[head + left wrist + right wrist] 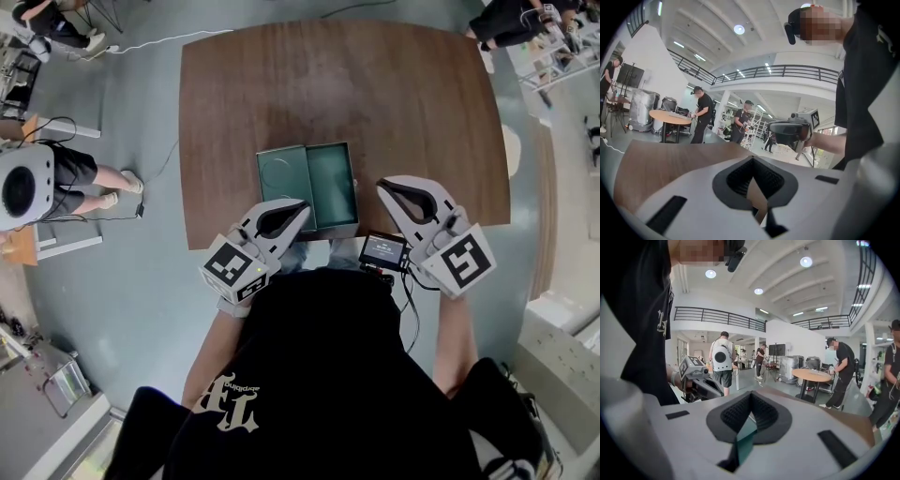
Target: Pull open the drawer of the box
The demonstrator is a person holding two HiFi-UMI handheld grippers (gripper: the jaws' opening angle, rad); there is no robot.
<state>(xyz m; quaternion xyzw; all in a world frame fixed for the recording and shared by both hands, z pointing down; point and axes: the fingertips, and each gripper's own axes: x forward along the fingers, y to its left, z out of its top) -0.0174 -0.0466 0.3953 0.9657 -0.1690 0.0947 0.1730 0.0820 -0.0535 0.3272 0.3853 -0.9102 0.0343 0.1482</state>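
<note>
A green box (330, 185) lies on the brown table (375, 94) near its front edge. Its left half (283, 176) looks like a shallow open tray, its right half like a closed top. My left gripper (305, 206) hovers at the box's near left corner with its jaws together and nothing in them. Off the box's right side, my right gripper (382, 184) is raised, shut and empty. In the left gripper view the tips (753, 158) meet over bare wood. In the right gripper view the tips (751, 393) meet, and the green box (746, 434) shows through the gap below.
A small screen device (383, 249) hangs at the person's waist between the grippers. Other people stand on the floor to the left (66, 178) and at the far corners. A round table (811, 375) stands farther off, with cables on the floor at the left (150, 178).
</note>
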